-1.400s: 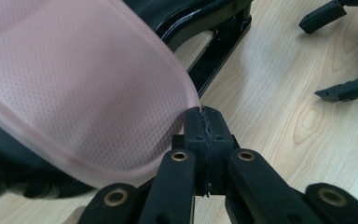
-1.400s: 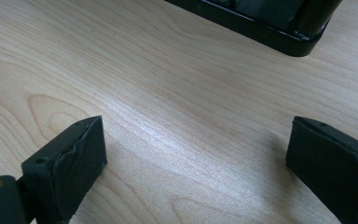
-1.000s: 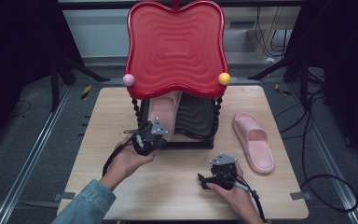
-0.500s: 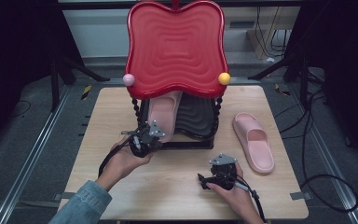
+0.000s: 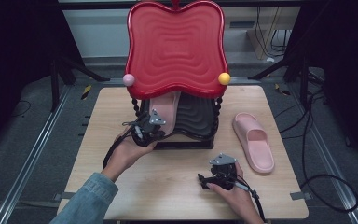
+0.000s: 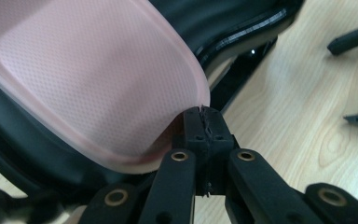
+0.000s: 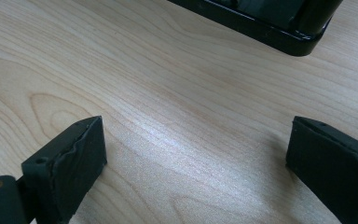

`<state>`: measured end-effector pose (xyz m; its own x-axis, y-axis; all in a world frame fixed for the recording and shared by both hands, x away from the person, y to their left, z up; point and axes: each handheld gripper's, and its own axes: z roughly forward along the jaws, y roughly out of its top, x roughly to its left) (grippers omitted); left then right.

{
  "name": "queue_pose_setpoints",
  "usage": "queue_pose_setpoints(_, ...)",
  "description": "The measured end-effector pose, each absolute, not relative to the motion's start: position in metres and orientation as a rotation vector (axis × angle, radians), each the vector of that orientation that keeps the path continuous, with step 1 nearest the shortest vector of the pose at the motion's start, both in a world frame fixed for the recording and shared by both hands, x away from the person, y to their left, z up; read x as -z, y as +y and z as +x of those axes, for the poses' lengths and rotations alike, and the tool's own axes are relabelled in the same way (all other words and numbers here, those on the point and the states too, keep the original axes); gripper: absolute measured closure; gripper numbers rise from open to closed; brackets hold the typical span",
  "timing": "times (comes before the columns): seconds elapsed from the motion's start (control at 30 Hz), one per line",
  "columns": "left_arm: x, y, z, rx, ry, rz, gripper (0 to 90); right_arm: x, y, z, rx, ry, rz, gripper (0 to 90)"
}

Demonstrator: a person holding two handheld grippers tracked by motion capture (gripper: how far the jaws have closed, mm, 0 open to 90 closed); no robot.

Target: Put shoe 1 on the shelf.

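Left gripper [image 6: 204, 122] jaws pinching slipper [image 6: 93, 79] heel edge on black rack [image 5: 196, 122], toe hidden under red top [image 5: 176, 46], right gripper [image 7: 196, 154] jaws spread over desk [image 7: 168, 93], near right.

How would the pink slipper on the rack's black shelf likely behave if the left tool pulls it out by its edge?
The pink slipper looks like moulded foam, so probably light and slightly bendy. The left tool is shut on its thin rim, so the grip may flex it. Its dimpled surface suggests little slipping on the black shelf.
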<state>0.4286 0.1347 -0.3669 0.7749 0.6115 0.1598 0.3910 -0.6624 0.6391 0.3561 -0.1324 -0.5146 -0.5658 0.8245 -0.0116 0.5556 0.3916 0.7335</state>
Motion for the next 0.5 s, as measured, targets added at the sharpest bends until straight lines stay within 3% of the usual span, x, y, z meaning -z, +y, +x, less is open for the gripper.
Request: queue_pose_setpoints(0.5,0.3631,0.132,0.4361,-0.505,0.781,2.327,89.8,0.5147,-0.1323,0.355,-0.992,2.282,1.193,5.2)
